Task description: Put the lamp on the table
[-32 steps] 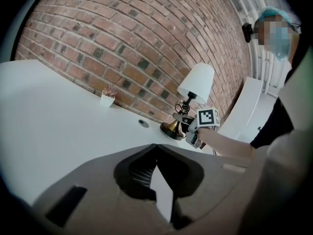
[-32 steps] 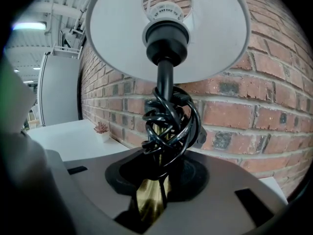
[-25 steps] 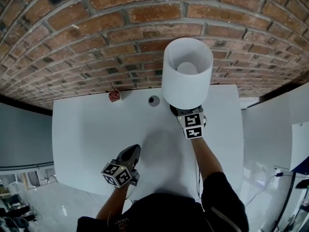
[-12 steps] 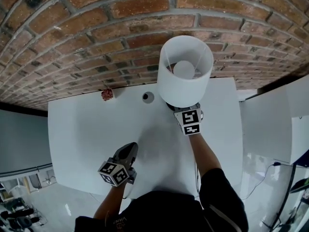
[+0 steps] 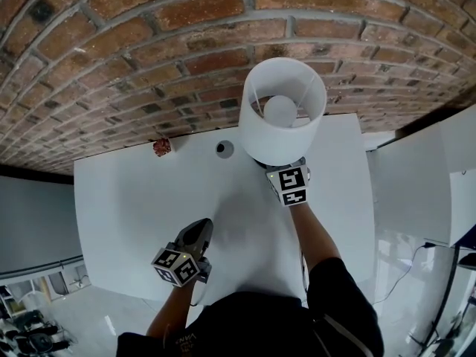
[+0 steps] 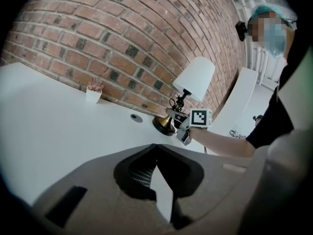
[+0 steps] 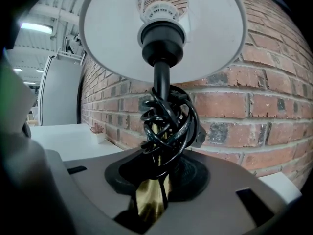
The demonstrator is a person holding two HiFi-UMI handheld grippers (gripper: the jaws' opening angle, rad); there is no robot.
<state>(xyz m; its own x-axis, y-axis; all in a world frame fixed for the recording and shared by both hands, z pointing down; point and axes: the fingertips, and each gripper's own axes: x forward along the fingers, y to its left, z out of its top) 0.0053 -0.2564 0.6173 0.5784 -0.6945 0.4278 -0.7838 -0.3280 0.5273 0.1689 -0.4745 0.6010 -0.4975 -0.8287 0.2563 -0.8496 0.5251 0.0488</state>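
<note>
Little has shifted over the last second. The lamp (image 5: 277,144) holds the same spot by the far edge of the surface (image 5: 126,199). Its shade now faces the head camera more squarely, with the bulb (image 5: 280,110) nearer the middle of the opening. The left tool (image 5: 198,234) remains over the near edge.

Right tool (image 7: 150,199): clamped on the lamp's brass stem, just under a tangle of black cord (image 7: 166,121) wound round it. From the head view its jaws are hidden beneath the shade, and only the marker cube (image 5: 290,186) shows.

Left tool: jaws pressed together at the tips with nothing between them (a sliver of white surface shows through the gap behind the tips).

Lamp position: the left gripper view shows the brass base (image 6: 164,124) low at the surface. It is close to the brick wall (image 6: 122,43) and just right of a round hole (image 6: 133,117). I cannot tell whether the base actually touches the surface. The head view hides the base entirely under the shade, and the right gripper view cuts it off below the jaws.

A small potted plant (image 6: 94,93) stands against the wall, well left of the lamp.
</note>
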